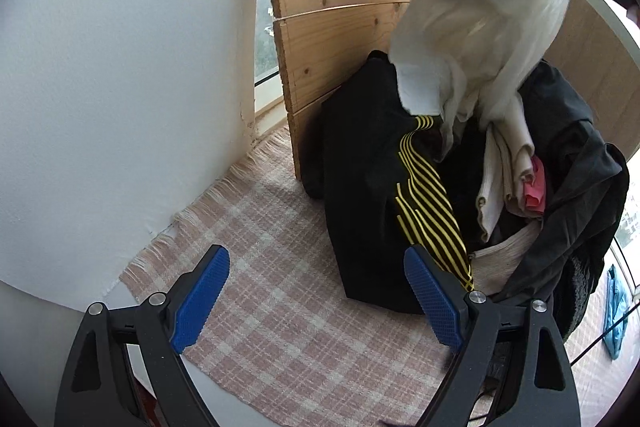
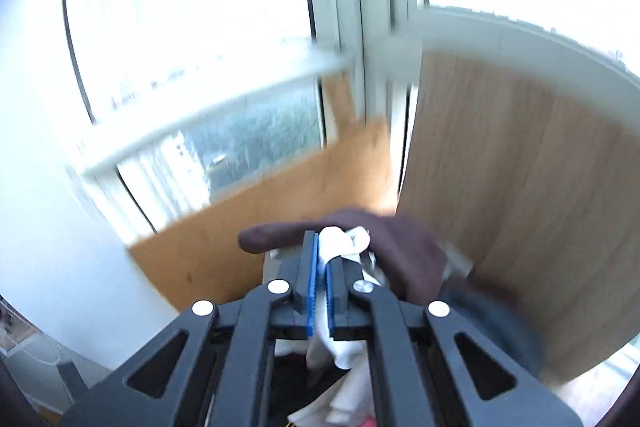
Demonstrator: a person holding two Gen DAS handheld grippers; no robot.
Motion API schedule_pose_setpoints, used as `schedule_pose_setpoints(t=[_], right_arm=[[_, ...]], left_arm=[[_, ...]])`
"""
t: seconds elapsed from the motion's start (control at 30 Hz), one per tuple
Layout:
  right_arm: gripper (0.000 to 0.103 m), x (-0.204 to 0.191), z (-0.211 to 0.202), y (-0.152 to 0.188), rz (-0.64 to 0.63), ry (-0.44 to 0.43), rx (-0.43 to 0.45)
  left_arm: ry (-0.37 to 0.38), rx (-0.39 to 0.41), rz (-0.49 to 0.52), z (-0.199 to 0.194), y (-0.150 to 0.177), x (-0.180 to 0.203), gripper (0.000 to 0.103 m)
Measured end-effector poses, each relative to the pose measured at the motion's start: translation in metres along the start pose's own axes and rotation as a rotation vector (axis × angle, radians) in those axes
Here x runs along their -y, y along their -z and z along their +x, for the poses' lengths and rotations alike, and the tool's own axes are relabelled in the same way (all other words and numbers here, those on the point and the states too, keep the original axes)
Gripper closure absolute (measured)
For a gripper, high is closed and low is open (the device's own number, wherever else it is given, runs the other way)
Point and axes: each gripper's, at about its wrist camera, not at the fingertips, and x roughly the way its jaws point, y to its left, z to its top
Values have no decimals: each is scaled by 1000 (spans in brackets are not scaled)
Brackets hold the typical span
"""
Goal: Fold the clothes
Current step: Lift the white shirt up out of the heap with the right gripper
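A: From the left wrist view, what do you see?

B: The left gripper (image 1: 316, 291) hangs with its blue pads spread wide, nothing between them, above a pink checked cloth (image 1: 256, 247) spread over the table (image 1: 36, 311). Just beyond it lies a heap of clothes: a black garment with yellow stripes (image 1: 424, 195) in front, folded cream pieces (image 1: 504, 163) and something pink (image 1: 536, 187) behind, a dark jacket (image 1: 580, 171) draped on the right. A white garment (image 1: 476, 39) hangs lifted above the heap, blurred, its lower end trailing into the pile. Wooden boards (image 1: 340, 19) stand behind, against a white wall (image 1: 120, 67).

A: And the right wrist view?

B: The right gripper (image 2: 322, 263) has its pads pressed together, pinching the white garment (image 2: 340, 243); cloth bunches above the tips and hangs down below the jaws. A brown part of the fabric (image 2: 396, 247) lies just past the fingers. Behind are a window (image 2: 192, 27) and a wooden panel (image 2: 520, 187), all blurred.
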Motion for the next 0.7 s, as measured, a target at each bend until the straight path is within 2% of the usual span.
schedule_pose_setpoints(t=[0.2,0.3,0.37,0.47,0.57,0.63,0.7], right_arm=[[100,-4,-106,-56,31,-10,210],[100,-7,-160,-87,-8,45,315],[100,2,-180,-109,-3,95,365],[100,33,-204,-126,63,150,419],[100,51,-243,-128,109,187,477],[100,59,-259,-127,134,206,488],[100,62,-259,-124,121,225,463]], left_arm=[[12,4,-9,-4,-3,0,14],[16,19,-1,-8,-1,2,14],[16,22,8,-10,-1,4,14],[24,20,17,-11,1,7,14],[32,27,30,-15,2,11,14],[32,30,37,-16,2,13,14],[35,31,41,-16,1,15,14]])
